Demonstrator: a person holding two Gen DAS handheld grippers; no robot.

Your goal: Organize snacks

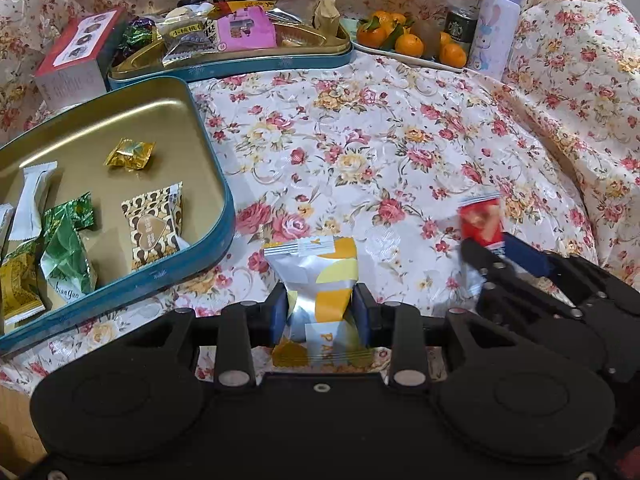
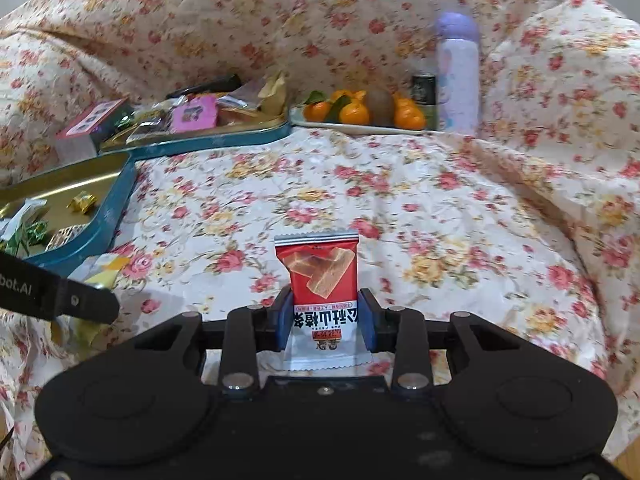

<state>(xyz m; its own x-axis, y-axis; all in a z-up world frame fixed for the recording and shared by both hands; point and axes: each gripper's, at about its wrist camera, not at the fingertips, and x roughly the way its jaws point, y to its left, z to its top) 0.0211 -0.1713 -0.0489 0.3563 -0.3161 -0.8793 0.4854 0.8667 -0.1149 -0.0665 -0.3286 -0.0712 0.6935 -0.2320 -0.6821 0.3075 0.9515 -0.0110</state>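
Note:
My left gripper (image 1: 321, 305) is shut on a silver and yellow snack packet (image 1: 316, 268), held upright over the floral cloth just right of the near teal tin (image 1: 224, 216). That gold-lined tin holds a gold candy (image 1: 130, 154), a heart-patterned packet (image 1: 154, 224), green packets (image 1: 66, 248) and a white stick (image 1: 34, 200). My right gripper (image 2: 326, 320) is shut on a red wafer packet (image 2: 320, 272), also upright above the cloth. In the left wrist view the right gripper (image 1: 500, 254) and the red wafer packet (image 1: 480, 220) show at the right. The silver and yellow snack packet (image 2: 106, 268) shows at the right wrist view's left edge.
A second teal tin (image 1: 280, 62) heaped with snacks stands at the back, with a red and white box (image 1: 76, 52) to its left. A plate of tangerines (image 1: 400, 56), a dark jar (image 1: 460, 24) and a purple bottle (image 1: 498, 24) stand at the back right. Floral cloth (image 1: 360, 140) covers everything.

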